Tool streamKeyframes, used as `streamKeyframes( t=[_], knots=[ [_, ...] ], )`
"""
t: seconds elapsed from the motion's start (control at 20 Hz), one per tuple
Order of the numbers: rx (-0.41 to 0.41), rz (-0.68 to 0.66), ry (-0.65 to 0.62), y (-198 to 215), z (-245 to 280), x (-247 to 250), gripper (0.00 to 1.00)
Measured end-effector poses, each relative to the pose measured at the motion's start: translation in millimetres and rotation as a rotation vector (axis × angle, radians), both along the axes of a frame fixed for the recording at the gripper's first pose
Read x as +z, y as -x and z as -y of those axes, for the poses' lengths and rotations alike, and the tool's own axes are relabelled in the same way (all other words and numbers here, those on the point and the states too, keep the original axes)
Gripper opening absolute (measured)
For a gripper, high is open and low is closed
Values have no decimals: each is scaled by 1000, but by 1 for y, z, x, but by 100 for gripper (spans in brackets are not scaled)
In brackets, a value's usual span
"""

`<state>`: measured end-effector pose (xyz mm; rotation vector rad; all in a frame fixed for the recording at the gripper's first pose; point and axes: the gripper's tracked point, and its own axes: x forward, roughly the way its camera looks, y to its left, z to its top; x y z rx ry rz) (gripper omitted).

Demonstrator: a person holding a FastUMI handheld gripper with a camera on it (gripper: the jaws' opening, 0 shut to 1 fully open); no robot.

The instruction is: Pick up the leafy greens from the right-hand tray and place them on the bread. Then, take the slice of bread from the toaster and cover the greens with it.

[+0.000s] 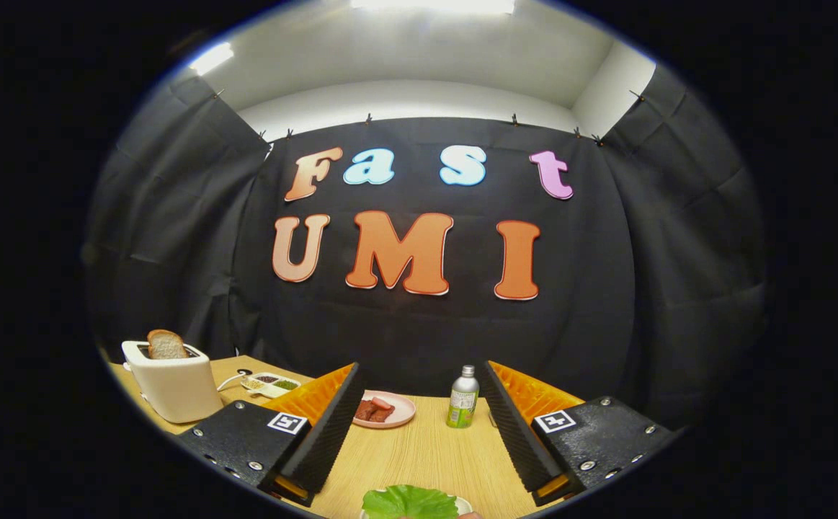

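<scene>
My gripper [419,404] hangs above the wooden table with its fingers wide apart and nothing between them. A green leafy piece [410,502] lies on something pale close below, near the base of the fingers. Off to the left stands a cream toaster [172,386] with a slice of brown bread [166,344] sticking up out of its slot.
A pink plate [390,412] with reddish meat pieces sits beyond the left finger. A small bottle with a green label [463,398] stands beside the right finger. A white divided dish of seasonings [272,384] lies right of the toaster. Black cloth walls close the booth behind.
</scene>
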<state>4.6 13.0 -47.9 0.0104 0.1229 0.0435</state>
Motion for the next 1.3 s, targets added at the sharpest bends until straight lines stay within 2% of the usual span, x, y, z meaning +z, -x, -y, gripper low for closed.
streamKeyframes(
  t=[0.25,0.6,0.85,1.3],
  knots=[
    [35,-138,6,1,-1,-36,99],
    [102,-430,19,13,-3,-97,99],
    [104,-602,-19,19,-1,-127,99],
    [105,-828,-25,39,-1,-172,99]
  ],
)
